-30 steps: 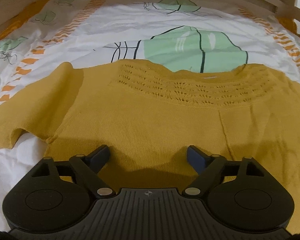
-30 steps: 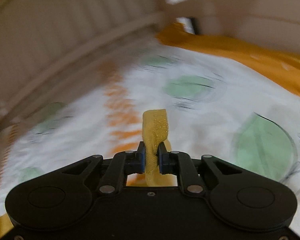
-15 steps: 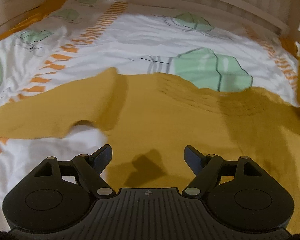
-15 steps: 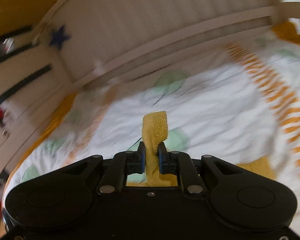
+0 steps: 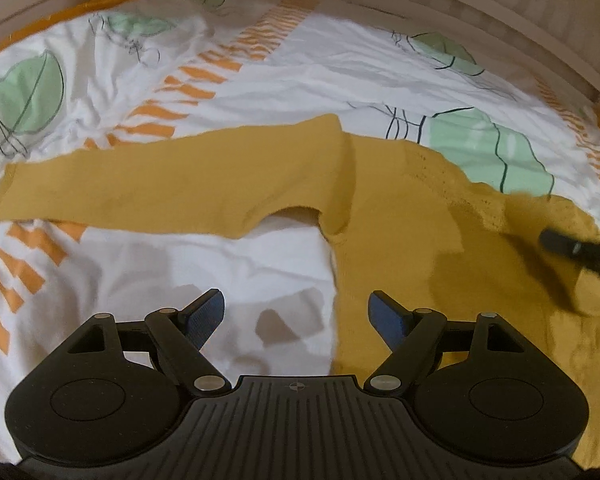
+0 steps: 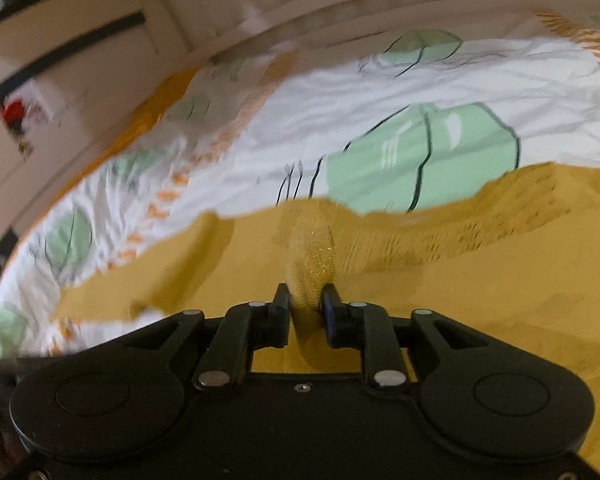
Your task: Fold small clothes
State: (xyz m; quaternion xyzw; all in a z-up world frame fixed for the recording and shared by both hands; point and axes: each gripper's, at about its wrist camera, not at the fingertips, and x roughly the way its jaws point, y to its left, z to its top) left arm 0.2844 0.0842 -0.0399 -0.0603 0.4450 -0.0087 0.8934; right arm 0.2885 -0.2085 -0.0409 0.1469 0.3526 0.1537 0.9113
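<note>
Item: mustard-yellow knitted sweater with an openwork yoke (image 5: 400, 248), lying flat on the white duvet printed with green leaves and orange dashes (image 5: 284, 64).

Left sleeve (image 5: 148, 196): stretched out straight across the duvet, away from the sweater's body, cuff farthest from it.

Left gripper (image 5: 298, 316): black, with blue pads, jaws spread wide and holding nothing; it hangs over the sweater's side edge, one finger above bare duvet, the other above the knit.

Right gripper (image 6: 307, 300): black, low over the sweater's body near the neckline, jaws opening, with a bunched fold of the yellow knit (image 6: 312, 252) between the pads (whether they press it, I cannot tell).

Backdrop: pale slatted bed frame (image 5: 480, 4) beyond the duvet's far edge.
</note>
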